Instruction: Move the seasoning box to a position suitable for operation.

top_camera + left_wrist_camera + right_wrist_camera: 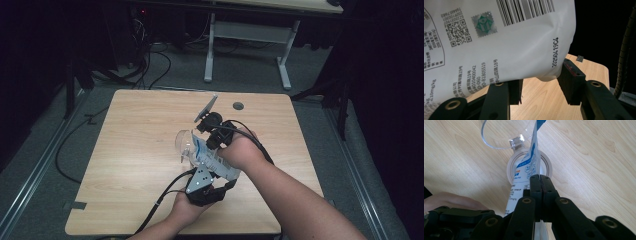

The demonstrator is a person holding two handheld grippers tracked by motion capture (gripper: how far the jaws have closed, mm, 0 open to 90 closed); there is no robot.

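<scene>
The left gripper [202, 181], nearest the bench's [135, 150] near edge, has its jaws clamped on the lower end of a white printed bag [212, 161]; in the left gripper view the bag [499, 37] bulges between the two pads [570, 75]. The right gripper [212, 131] pinches the bag's upper edge, and in the right gripper view its jaws stand pressed together on the thin blue-and-white film [527, 167]. The bag hangs tilted over a clear plastic cup [184, 142] standing near the middle of the bench, its round rim [499, 135] just beyond the bag's tip.
</scene>
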